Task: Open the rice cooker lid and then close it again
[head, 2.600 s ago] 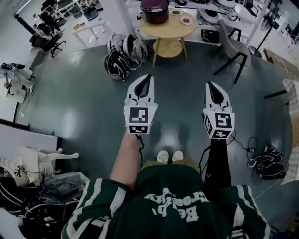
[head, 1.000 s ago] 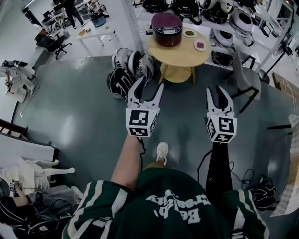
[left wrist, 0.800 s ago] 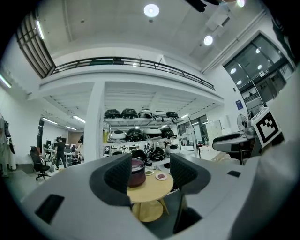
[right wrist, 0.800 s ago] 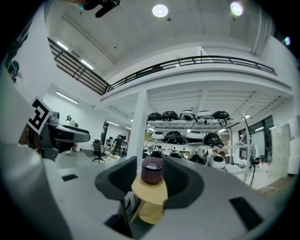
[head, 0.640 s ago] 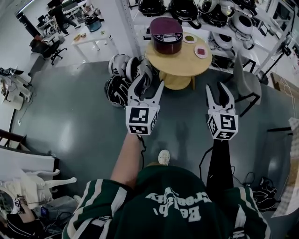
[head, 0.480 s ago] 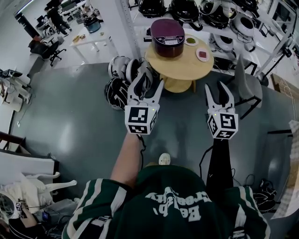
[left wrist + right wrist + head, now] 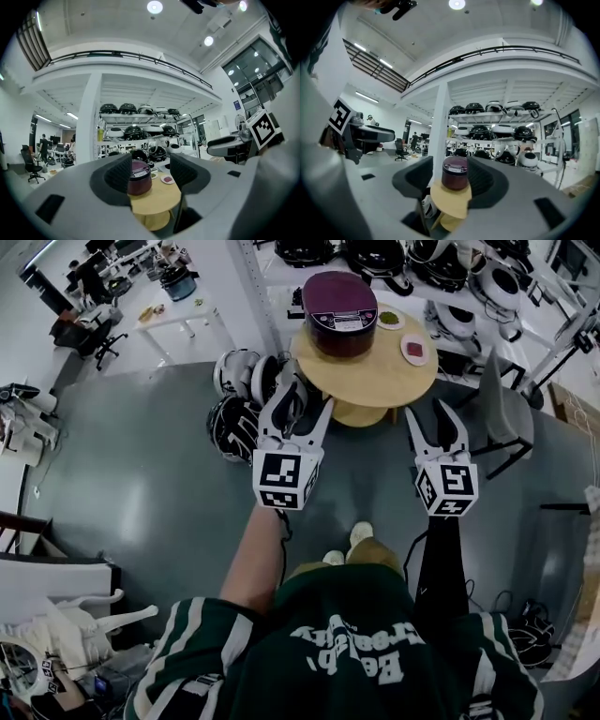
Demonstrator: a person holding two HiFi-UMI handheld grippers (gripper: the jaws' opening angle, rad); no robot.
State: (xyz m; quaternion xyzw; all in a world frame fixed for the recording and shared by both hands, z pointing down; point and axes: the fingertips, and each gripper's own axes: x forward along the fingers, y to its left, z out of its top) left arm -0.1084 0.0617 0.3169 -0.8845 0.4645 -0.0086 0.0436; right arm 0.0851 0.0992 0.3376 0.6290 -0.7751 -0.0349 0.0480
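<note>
A dark maroon rice cooker (image 7: 339, 298) with its lid down stands on a round wooden table (image 7: 370, 376) some way ahead of me. My left gripper (image 7: 303, 404) is held level over the floor short of the table, jaws wide open and empty. My right gripper (image 7: 428, 413) is beside it, also open and empty; its jaws have just been opening. In the left gripper view the cooker (image 7: 139, 178) shows far off between the jaws of the left gripper (image 7: 151, 174). The right gripper view frames the cooker (image 7: 454, 172) the same way, beyond the right gripper (image 7: 450, 177).
Two small plates (image 7: 389, 317) (image 7: 415, 349) lie on the table right of the cooker. Several round appliances (image 7: 239, 399) sit on the floor left of the table, by a white pillar (image 7: 258, 287). A grey chair (image 7: 502, 413) stands to the right, with loaded shelves (image 7: 375, 254) behind.
The person has walked toward the table, so the table and cooker sit closer to both grippers. The right gripper's jaws stand wider than before.
</note>
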